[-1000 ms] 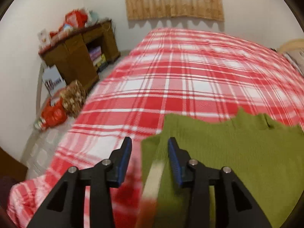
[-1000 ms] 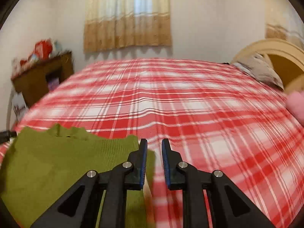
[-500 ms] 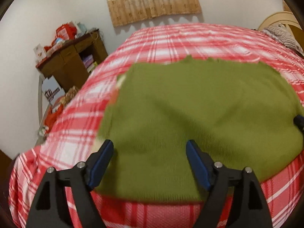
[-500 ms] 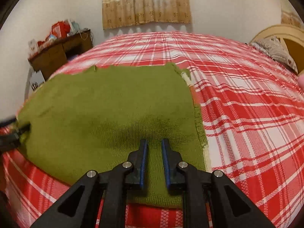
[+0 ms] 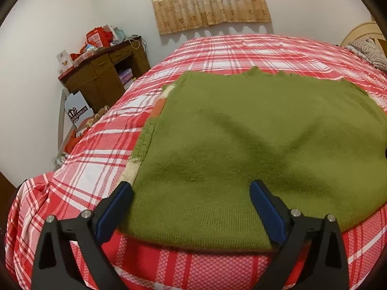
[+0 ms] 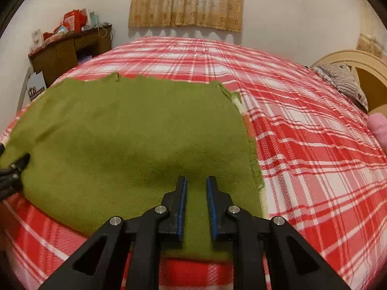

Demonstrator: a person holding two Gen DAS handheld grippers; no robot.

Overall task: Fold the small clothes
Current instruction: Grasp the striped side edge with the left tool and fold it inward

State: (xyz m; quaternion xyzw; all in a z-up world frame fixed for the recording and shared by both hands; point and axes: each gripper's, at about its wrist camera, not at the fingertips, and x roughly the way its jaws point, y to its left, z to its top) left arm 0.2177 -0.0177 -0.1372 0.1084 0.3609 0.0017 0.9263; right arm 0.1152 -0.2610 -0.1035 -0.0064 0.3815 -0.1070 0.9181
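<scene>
A green knit sweater (image 5: 241,145) (image 6: 121,133) lies flat on the red plaid bed (image 5: 217,55), folded over, with cream and orange trim showing at its side edges. My left gripper (image 5: 191,186) hovers over the near left part, its jaws opening wide. The knit lies under and between them, and the pads do not press on it. My right gripper (image 6: 196,180) is at the near right edge with its jaws almost together. A strip of the knit is pinched between the blue pads, and the fabric bulges slightly ahead of the tips.
A brown desk (image 5: 101,77) piled with red items stands by the wall left of the bed, with bags on the floor beside it. A pillow (image 6: 343,82) and a curved headboard are at the far right. Something pink (image 6: 378,130) sits at the right edge.
Both grippers moved forward and down, bringing the sweater over and laying it flat on the bed. The left jaws went from nearly closed on its edge to wide apart, letting go.
</scene>
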